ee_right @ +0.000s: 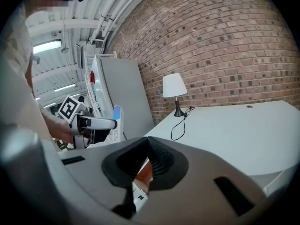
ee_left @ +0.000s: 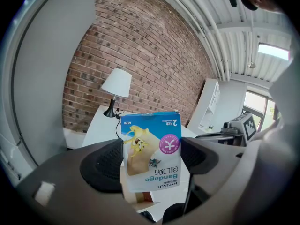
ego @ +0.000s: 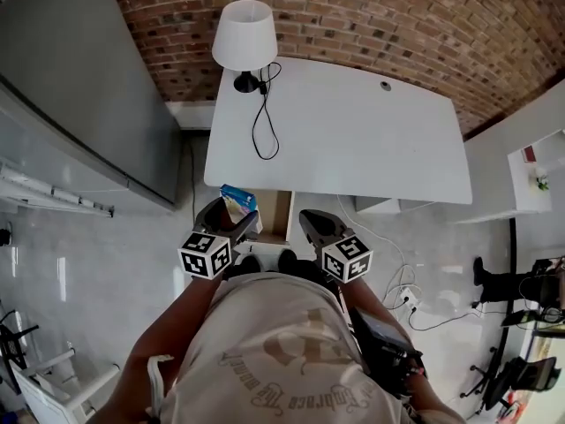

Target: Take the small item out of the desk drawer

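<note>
Grips the bandage box (ee_left: 151, 153) in the left gripper (ego: 231, 219) just off the desk's (ego: 353, 140) front edge, beside its open drawer (ego: 281, 215), with the right gripper (ee_right: 149, 161) closed on nothing nearby; could slip loose and drop if the pinch tilts.

L gripper (ee_left: 152, 158) fingers (ee_left: 103, 165) clamped on box (ee_left: 150, 128), R gripper (ee_right: 149, 159) fingers (ee_right: 164, 162) closed, empty.

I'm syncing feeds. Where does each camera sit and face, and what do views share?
Head view: on the head, steeply down at the desk; torso, left hand-held gripper and right hand-held gripper show.
Left gripper view: rides the left one, faces the brick wall; jaws shut on the bandage box.
Right gripper view: rides the right one, faces across the desk; jaws together, empty.
Shared: lamp in all three.
</note>
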The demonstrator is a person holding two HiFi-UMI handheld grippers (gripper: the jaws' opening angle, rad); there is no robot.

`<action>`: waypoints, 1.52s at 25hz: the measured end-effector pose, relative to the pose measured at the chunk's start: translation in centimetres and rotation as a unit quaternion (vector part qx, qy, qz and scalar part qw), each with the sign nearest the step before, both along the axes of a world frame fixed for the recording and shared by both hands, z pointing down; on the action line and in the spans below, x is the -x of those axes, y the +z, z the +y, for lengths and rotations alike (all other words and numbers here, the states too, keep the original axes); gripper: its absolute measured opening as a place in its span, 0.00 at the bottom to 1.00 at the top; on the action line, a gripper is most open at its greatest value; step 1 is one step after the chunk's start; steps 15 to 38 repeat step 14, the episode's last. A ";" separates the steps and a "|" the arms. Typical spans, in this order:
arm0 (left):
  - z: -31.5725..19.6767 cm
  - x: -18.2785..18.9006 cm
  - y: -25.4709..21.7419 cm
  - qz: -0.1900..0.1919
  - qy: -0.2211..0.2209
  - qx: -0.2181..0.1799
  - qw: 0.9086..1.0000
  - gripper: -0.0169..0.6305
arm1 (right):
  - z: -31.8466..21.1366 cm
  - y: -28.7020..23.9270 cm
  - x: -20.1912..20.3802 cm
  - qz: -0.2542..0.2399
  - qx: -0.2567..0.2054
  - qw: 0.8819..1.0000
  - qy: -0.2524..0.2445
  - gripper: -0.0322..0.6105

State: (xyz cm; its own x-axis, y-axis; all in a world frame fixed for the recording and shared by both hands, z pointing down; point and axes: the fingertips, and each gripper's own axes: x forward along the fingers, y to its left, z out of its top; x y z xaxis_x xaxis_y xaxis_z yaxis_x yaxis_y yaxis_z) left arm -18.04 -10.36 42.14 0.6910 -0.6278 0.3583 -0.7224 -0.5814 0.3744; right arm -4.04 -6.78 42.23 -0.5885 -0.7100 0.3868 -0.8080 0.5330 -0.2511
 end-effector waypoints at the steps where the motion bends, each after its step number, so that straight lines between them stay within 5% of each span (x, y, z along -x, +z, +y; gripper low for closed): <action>1: 0.0 0.1 0.0 -0.001 0.000 -0.001 1.000 0.62 | 0.0 -0.1 0.0 0.002 0.000 1.000 0.001 0.06; 14: -3.0 5.7 -0.4 -0.010 -0.036 -0.007 0.999 0.62 | -5.8 -2.7 4.4 0.007 -0.035 0.999 -0.030 0.06; 38: -3.0 5.7 -0.4 -0.010 -0.036 -0.007 0.999 0.62 | -5.8 -2.7 4.4 0.007 -0.035 0.999 -0.030 0.06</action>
